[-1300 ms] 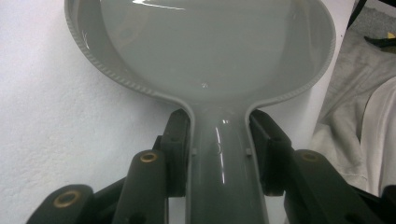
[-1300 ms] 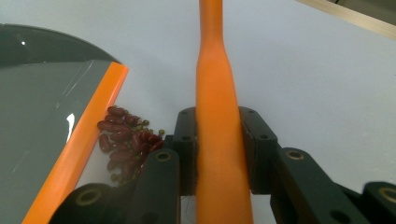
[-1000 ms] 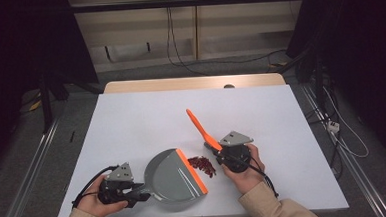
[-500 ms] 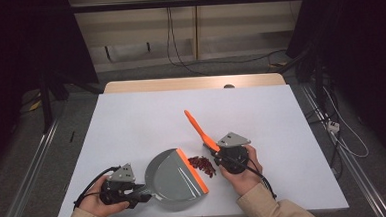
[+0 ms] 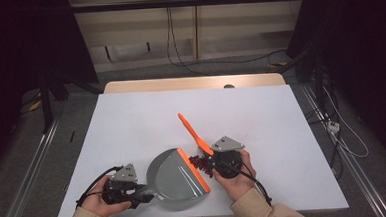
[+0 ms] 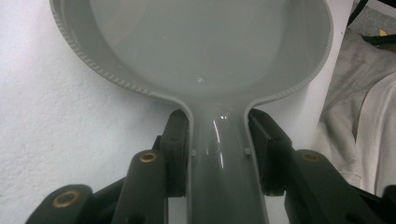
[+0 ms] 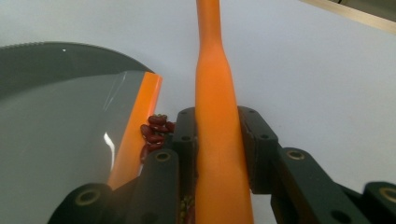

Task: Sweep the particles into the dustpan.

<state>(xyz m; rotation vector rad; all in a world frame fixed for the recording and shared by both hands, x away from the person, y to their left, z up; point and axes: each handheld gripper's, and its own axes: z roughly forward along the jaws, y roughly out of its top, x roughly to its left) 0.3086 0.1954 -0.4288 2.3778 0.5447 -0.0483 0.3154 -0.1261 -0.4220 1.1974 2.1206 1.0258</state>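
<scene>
High view: grey plastic dustpan (image 5: pixel 177 179) with orange lip, near the table's (image 5: pixel 131 121) front edge; red beans (image 5: pixel 200 163) beside it. Left gripper view: left gripper (image 6: pixel 219 144) jaws pinch the glossy dustpan handle. Right gripper view: right gripper (image 7: pixel 217 140) jaws pinch the smooth orange brush handle (image 7: pixel 215 93). Matte white table.

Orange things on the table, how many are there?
2. One is the orange brush handle, sticking up slantwise from the right tool. The other is the orange lip along the grey dustpan edge, right beside the red beans.
</scene>
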